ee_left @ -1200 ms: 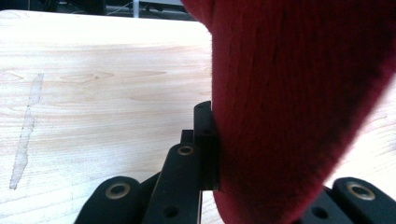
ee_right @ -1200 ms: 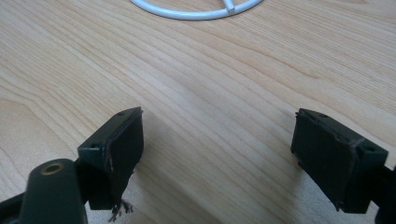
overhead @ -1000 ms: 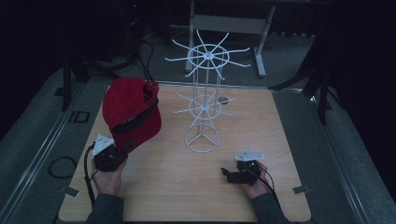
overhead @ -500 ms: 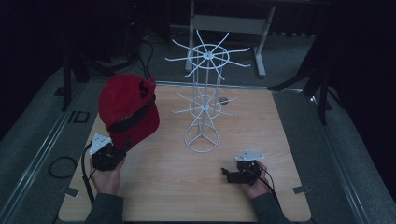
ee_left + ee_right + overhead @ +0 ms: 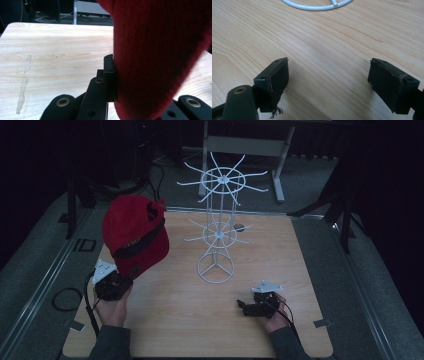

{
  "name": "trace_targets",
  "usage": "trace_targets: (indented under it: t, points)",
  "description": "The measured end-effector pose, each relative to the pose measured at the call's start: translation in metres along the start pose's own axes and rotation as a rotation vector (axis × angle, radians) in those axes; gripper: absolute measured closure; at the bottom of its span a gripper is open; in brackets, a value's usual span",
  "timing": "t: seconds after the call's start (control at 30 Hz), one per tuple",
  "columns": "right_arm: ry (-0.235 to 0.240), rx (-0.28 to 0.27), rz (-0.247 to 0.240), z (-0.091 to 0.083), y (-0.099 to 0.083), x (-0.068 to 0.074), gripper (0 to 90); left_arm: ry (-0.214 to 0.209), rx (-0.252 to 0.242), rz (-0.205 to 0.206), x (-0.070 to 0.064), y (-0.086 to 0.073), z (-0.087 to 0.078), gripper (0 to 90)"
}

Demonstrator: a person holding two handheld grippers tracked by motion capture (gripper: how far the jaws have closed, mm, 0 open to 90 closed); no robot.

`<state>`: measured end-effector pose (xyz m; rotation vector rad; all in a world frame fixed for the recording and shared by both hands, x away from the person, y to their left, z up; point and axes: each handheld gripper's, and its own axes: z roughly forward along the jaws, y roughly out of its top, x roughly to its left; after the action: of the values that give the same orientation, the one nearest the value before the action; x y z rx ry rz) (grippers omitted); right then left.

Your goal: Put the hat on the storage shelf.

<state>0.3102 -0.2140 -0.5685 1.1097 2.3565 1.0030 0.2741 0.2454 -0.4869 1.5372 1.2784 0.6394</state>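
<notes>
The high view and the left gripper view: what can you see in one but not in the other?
High view alone: the white wire rack standing mid-table, the right tool resting low on the table with a hand around it, and the whole red cap lifted off the table.

Left gripper view alone: a close look at the left tool, its black jaws pressed onto the cap's fuzzy red fabric.

Both: the red cap, the left tool holding it, and the wooden table.

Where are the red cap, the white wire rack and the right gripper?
red cap (image 5: 132,227), high view, on its crown.
white wire rack (image 5: 215,268), high view, on its ring base.
right gripper (image 5: 328,80), right gripper view, midway between its open jaws.
</notes>
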Motion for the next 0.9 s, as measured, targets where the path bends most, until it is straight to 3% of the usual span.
trace_targets:
  t: [0.9]
  points:
    - [0.000,0.000,-0.001,0.000,0.000,0.000,16.9,0.003,-0.040,0.001,-0.005,0.024,-0.007,86.1]
